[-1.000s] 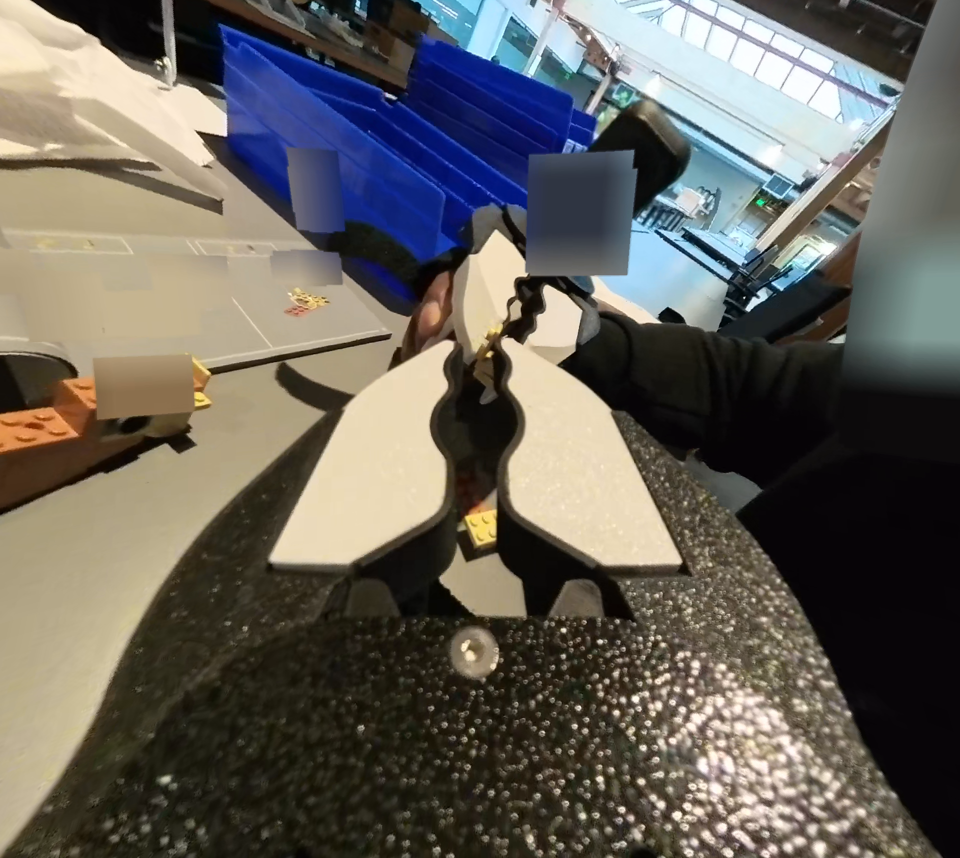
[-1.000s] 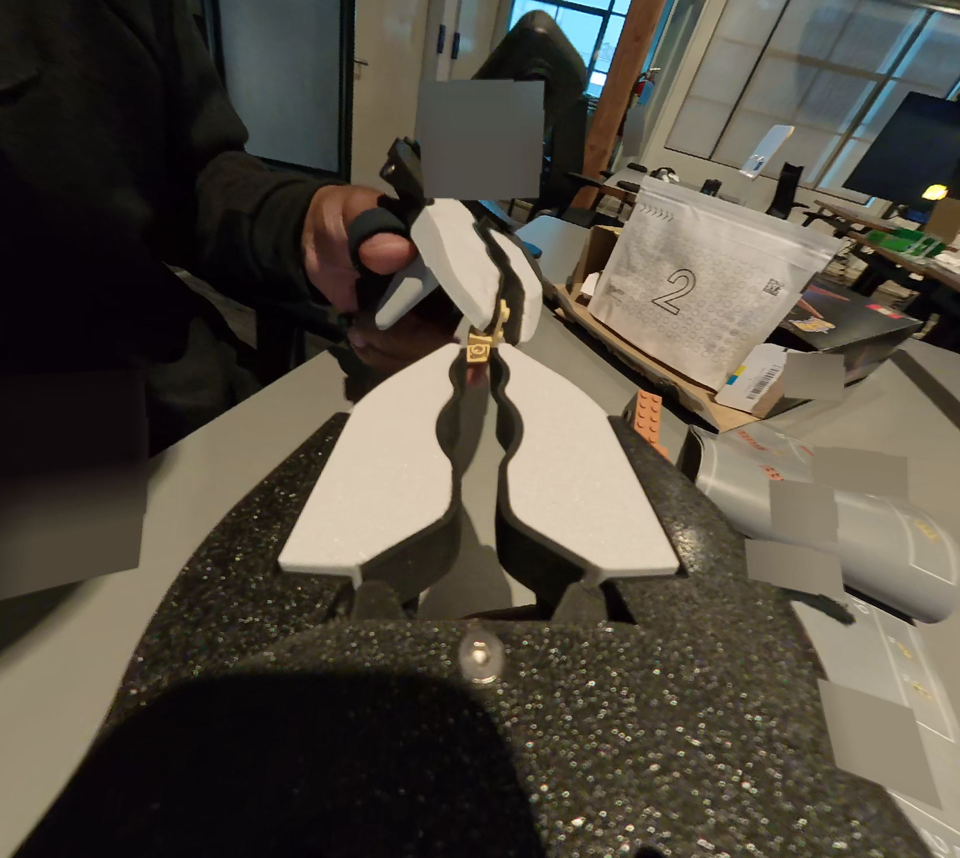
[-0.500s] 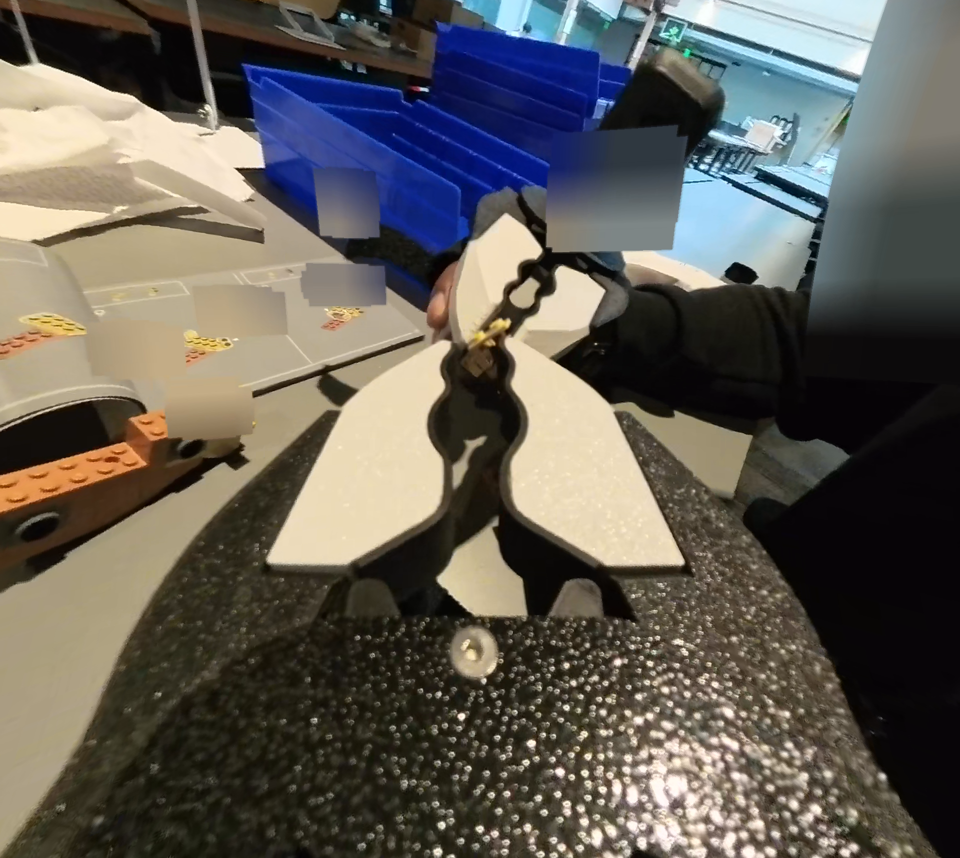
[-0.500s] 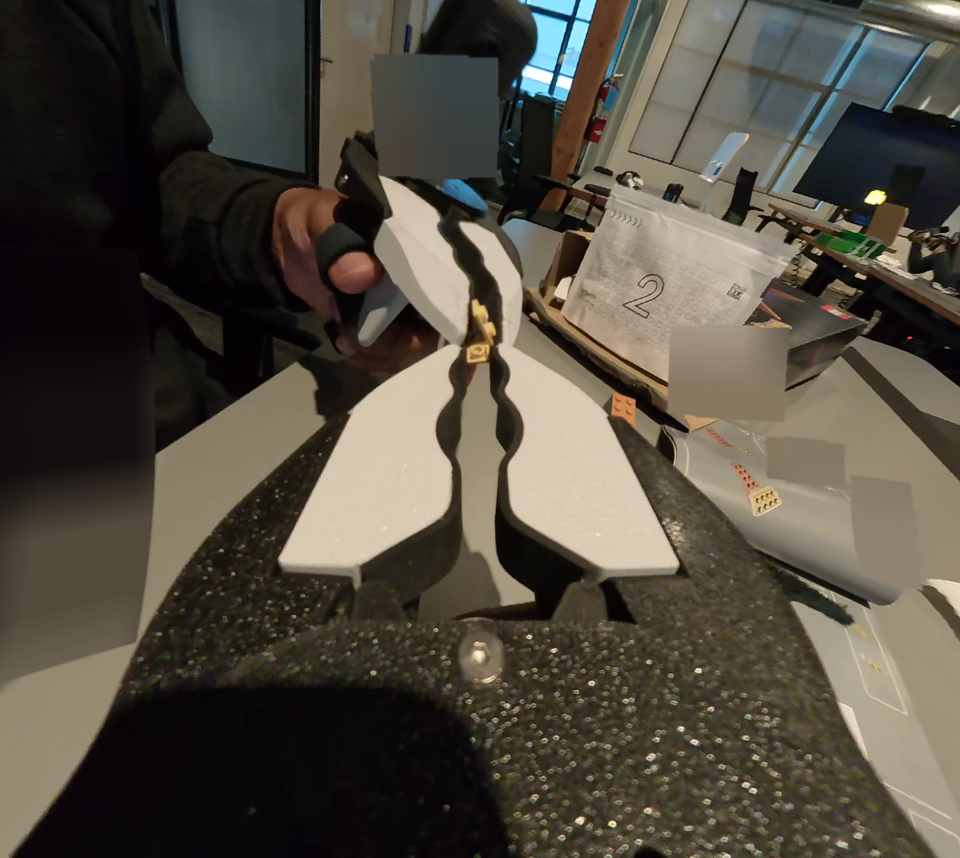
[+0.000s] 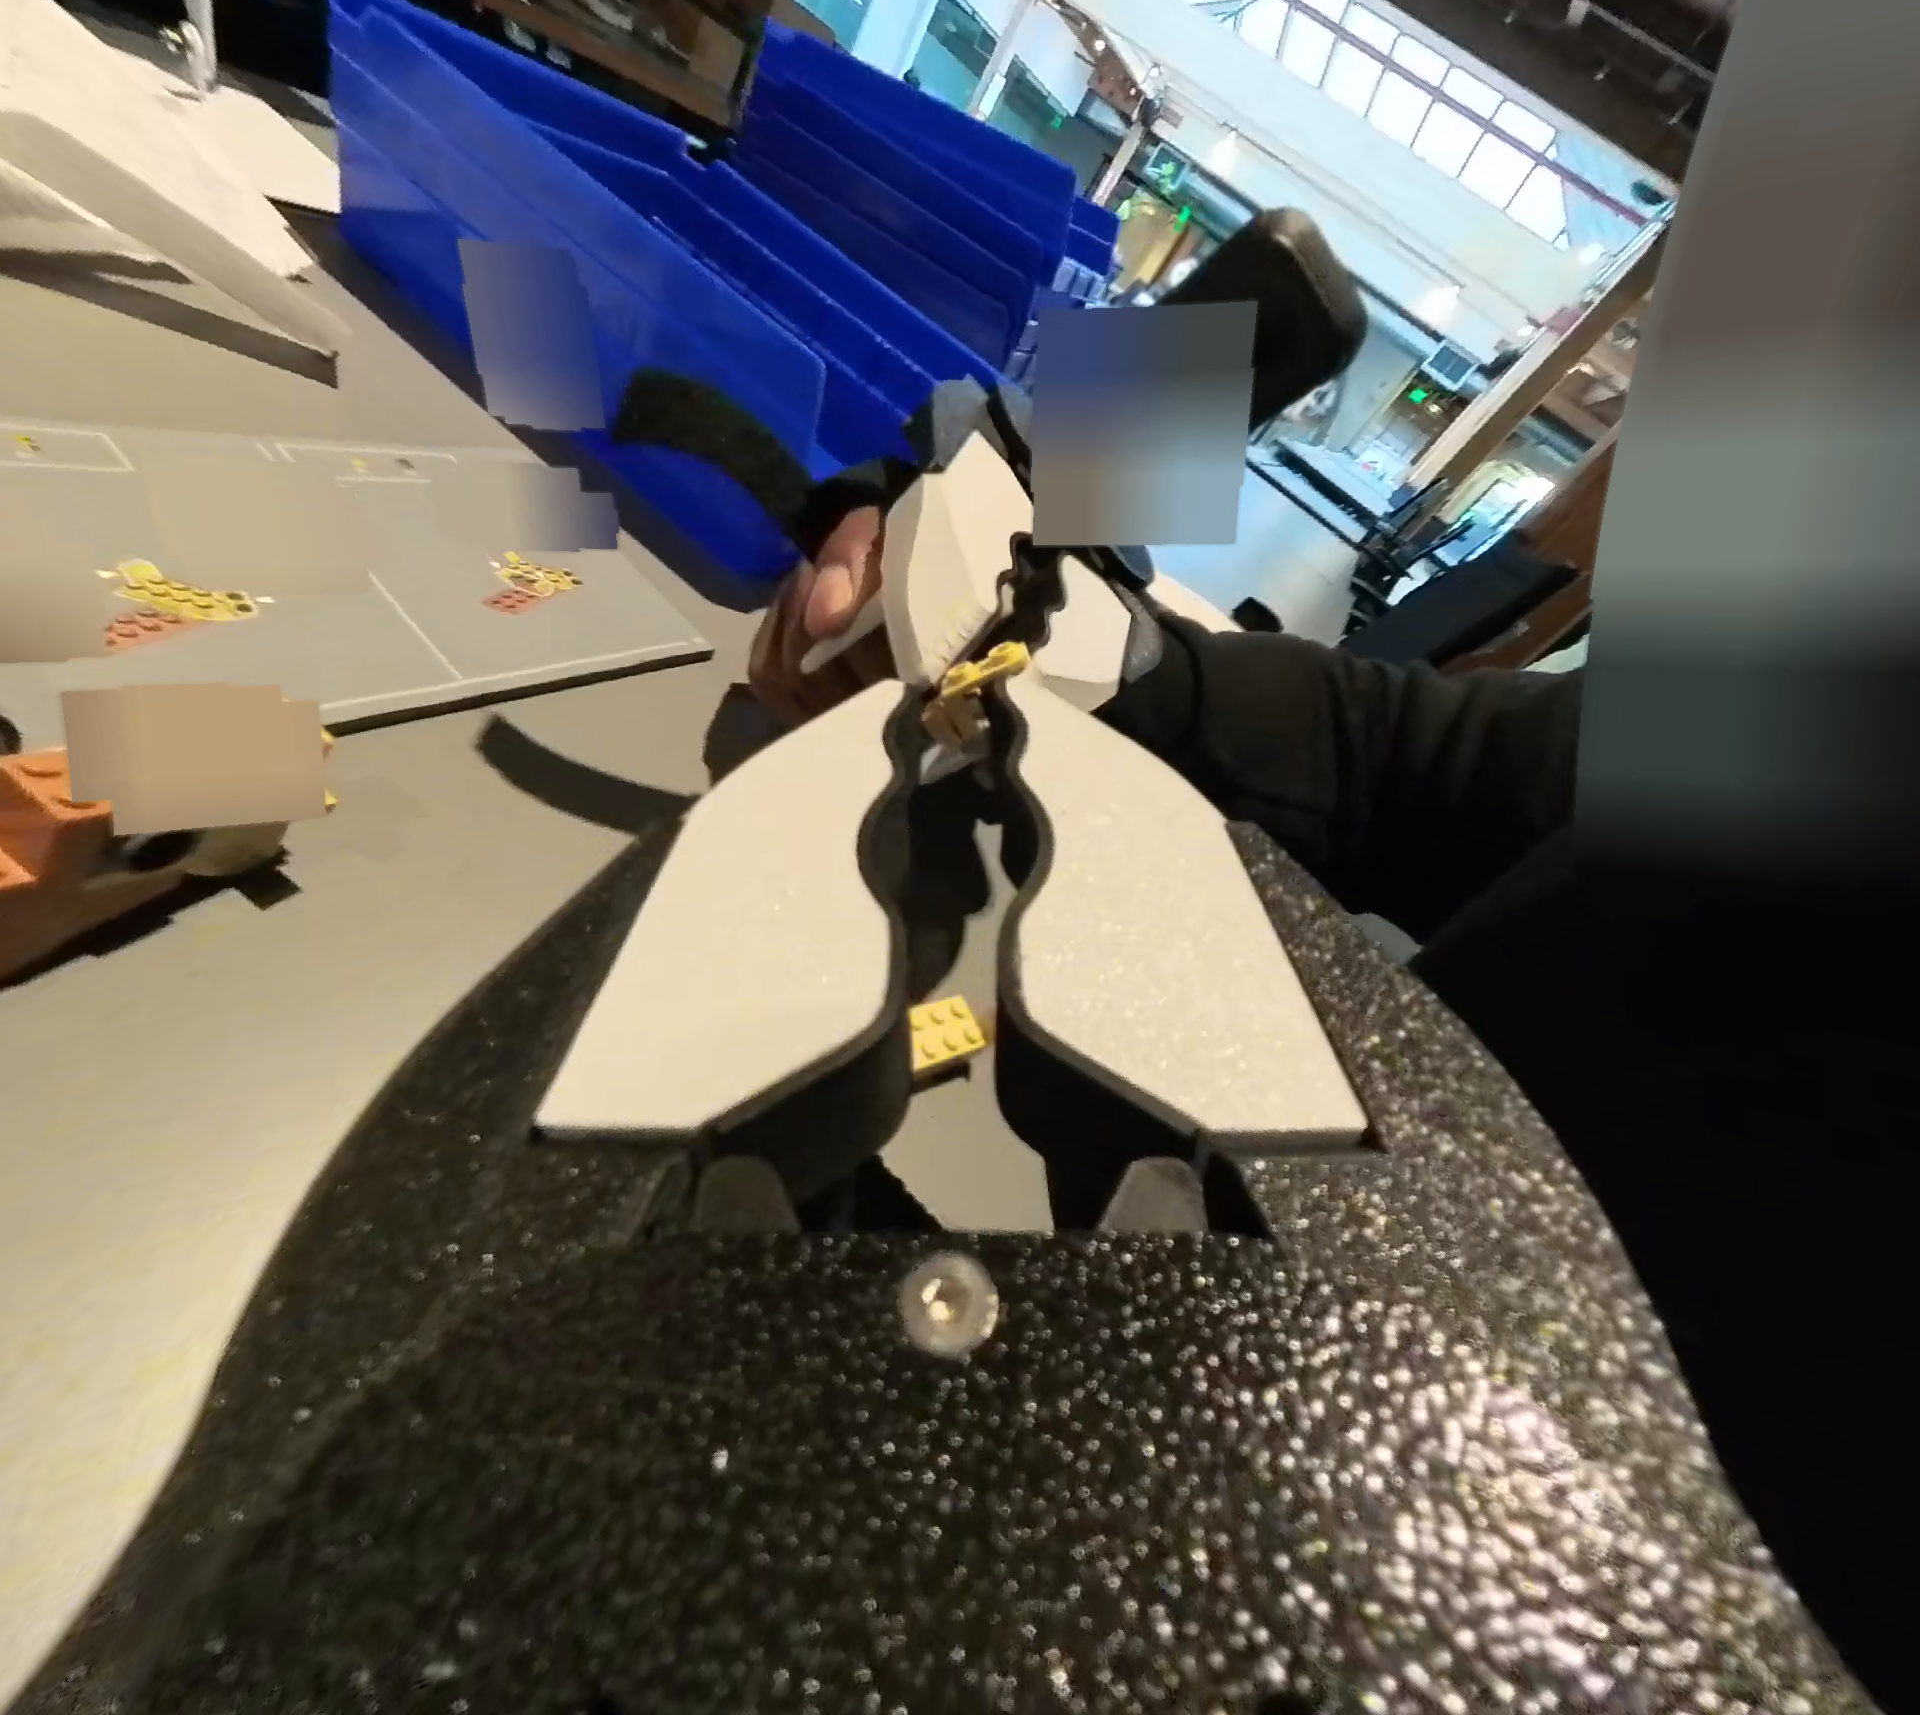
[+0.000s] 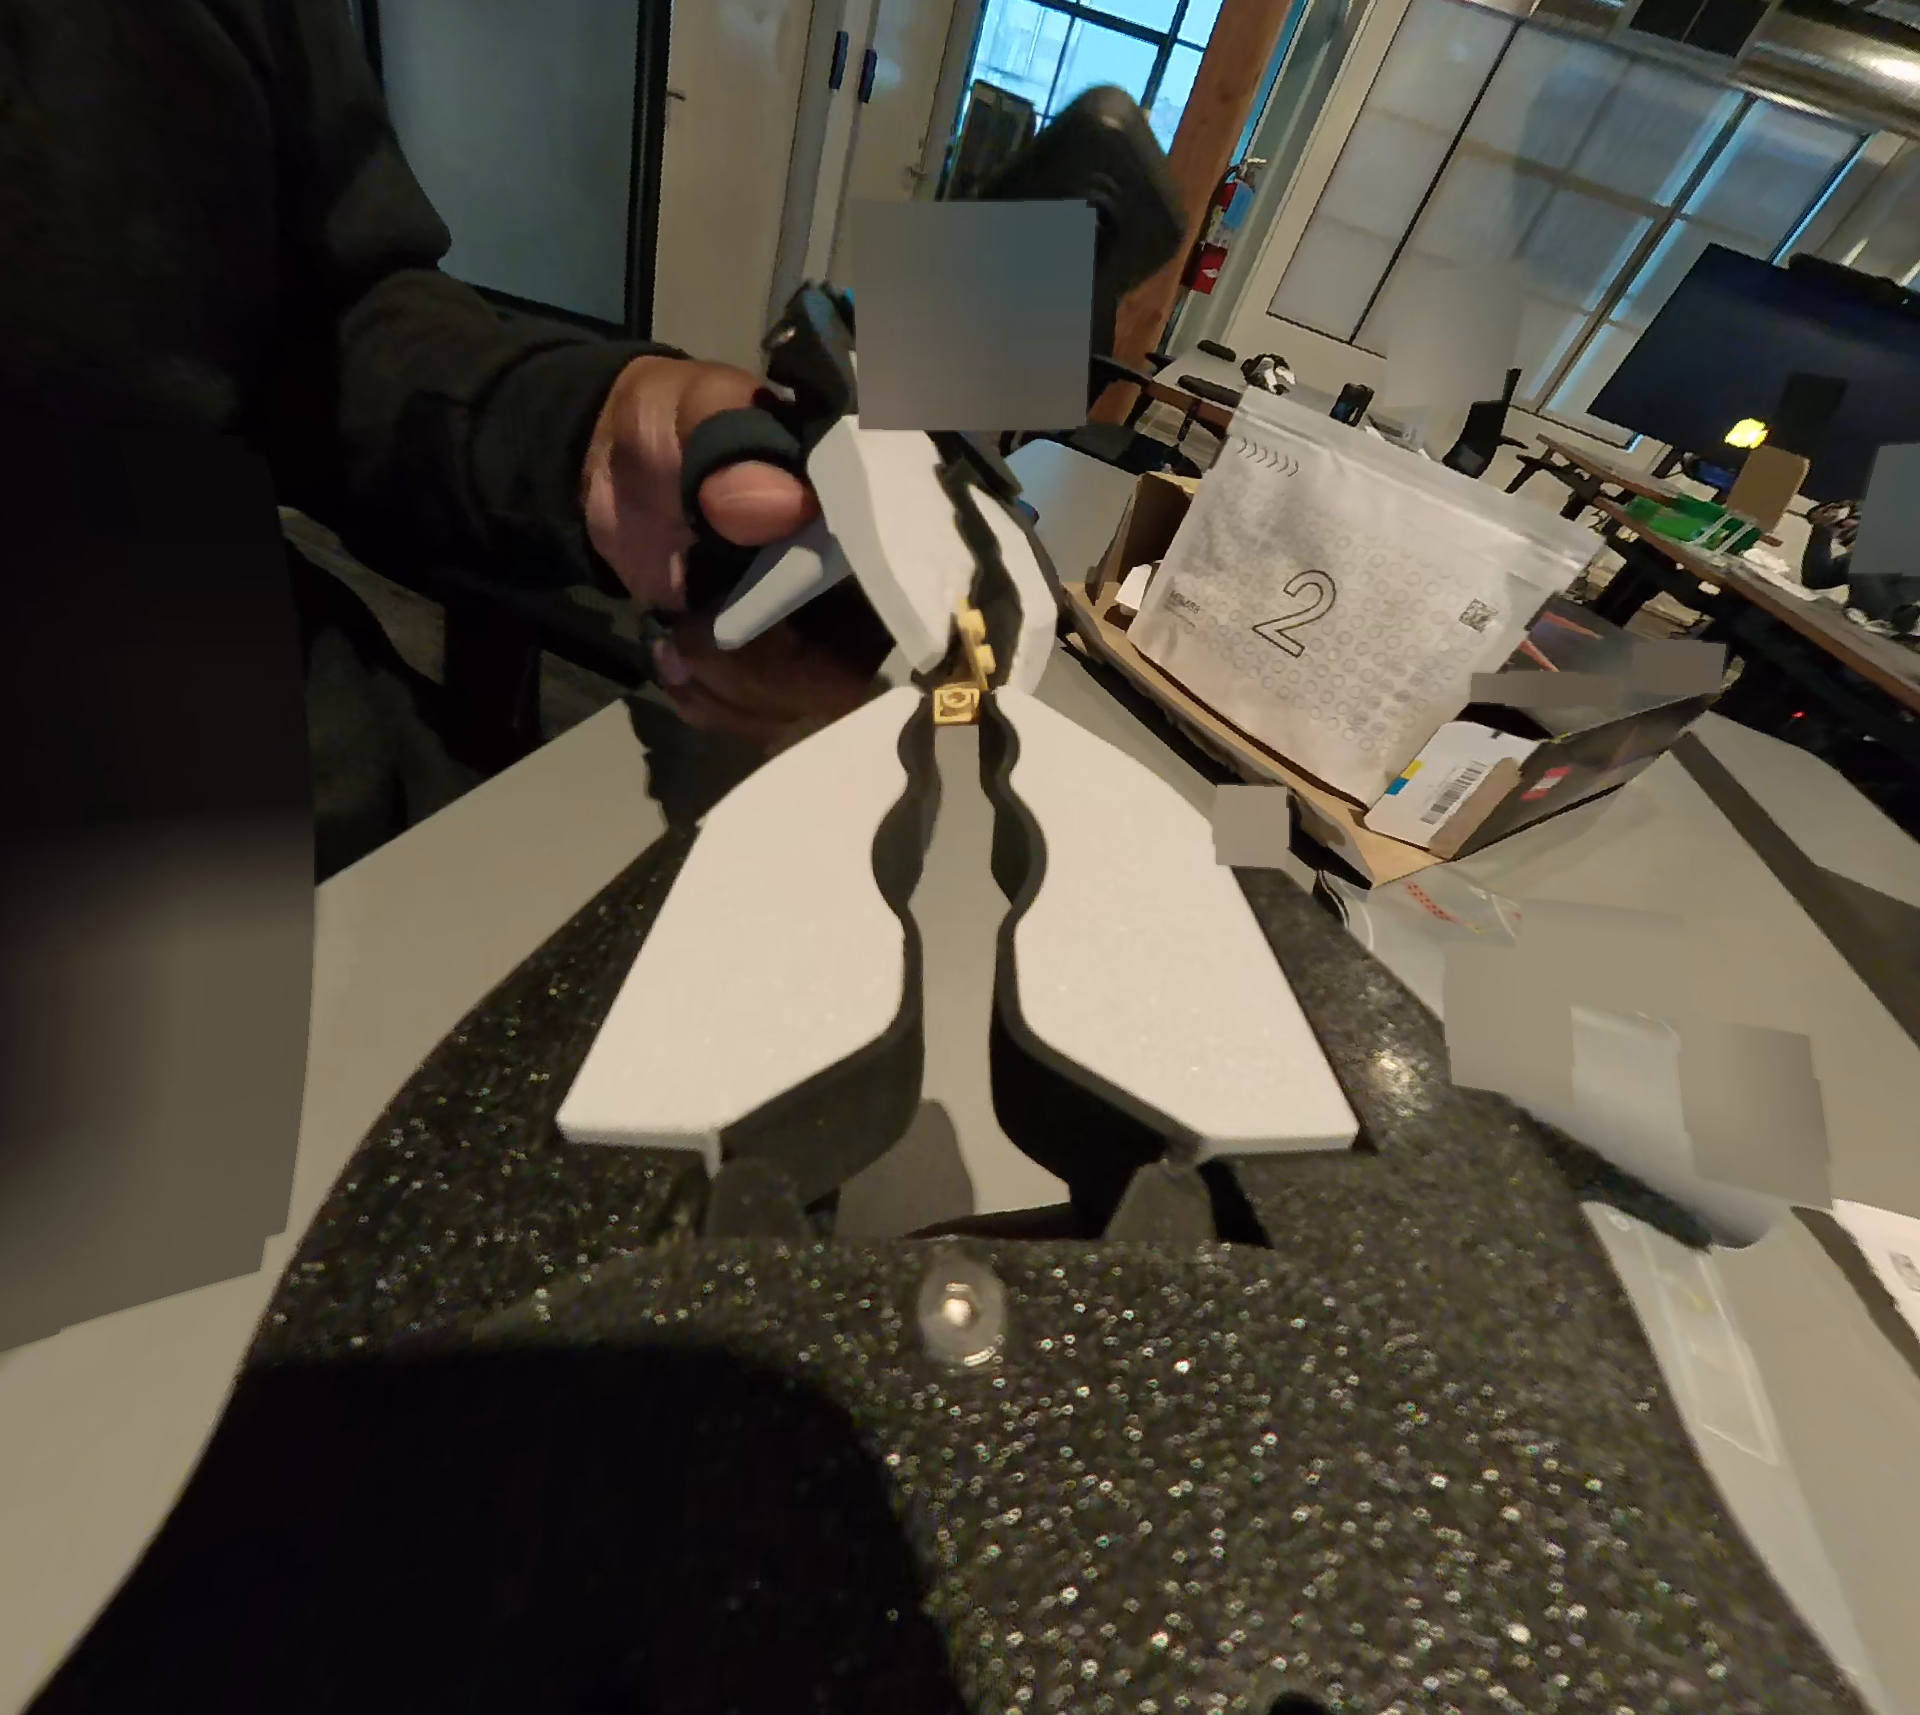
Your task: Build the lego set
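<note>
One grey table (image 5: 436, 855), blue bins (image 5: 665, 294), glass-walled office behind.

Grey tabletop (image 5: 436, 917) bearing a small yellow studded plate (image 5: 945, 1031), an orange-brown studded brick assembly (image 5: 42, 834) at the left edge, an open grey printed instruction sheet (image 5: 312, 564), and a row of blue plastic bins (image 5: 665, 377); opposite end: open cardboard box (image 6: 1299, 818).
</note>
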`<state>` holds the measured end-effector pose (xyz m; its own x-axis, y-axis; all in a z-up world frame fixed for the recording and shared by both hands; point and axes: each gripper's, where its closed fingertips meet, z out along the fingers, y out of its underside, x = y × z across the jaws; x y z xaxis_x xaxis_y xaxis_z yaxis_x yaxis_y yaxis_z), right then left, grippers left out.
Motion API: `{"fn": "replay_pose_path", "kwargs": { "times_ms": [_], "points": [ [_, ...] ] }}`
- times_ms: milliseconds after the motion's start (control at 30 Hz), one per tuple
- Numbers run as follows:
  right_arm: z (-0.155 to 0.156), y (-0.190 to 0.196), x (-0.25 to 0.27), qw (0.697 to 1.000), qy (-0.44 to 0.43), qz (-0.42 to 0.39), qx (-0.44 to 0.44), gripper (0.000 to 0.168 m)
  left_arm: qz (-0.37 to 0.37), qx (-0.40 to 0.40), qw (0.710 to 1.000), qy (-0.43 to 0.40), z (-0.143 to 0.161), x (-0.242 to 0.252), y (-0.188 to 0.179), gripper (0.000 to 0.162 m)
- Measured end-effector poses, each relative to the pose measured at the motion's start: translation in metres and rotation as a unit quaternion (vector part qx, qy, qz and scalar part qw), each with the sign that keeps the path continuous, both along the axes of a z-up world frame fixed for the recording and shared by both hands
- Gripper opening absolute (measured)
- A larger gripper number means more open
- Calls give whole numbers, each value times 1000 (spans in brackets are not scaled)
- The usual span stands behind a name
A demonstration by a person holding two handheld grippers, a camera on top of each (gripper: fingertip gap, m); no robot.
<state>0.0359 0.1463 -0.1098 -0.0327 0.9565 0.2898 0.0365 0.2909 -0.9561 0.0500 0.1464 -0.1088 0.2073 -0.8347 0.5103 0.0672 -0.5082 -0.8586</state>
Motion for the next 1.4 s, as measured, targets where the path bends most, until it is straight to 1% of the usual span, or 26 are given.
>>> {"fn": "replay_pose_path", "kwargs": {
  "times_ms": [200, 433, 900, 1200, 1367, 1400],
  "points": [
    [0, -1, -2, 1000, -7, -12, 25, 8, -20, -54, 998, -27, 1, -2, -1, 11],
    [2, -1, -3, 999, -11, -25, 45, 8, -25, -70, 996, -40, 2, -3, -1, 11],
    [4, -1, -4, 998, -11, -33, 58, 8, -14, -24, 999, -34, 4, -3, -1, 9],
    [10, -3, -5, 998, -1, -38, 49, 7, -8, 26, 999, -17, 10, -4, -3, 10],
    [12, -4, -6, 997, -1, -45, 61, 7, -12, 23, 1000, -12, 11, -5, -4, 11],
    [12, -5, -6, 997, 0, -45, 64, 8, -11, 20, 1000, -9, 11, -5, -3, 14]
  ]
}}
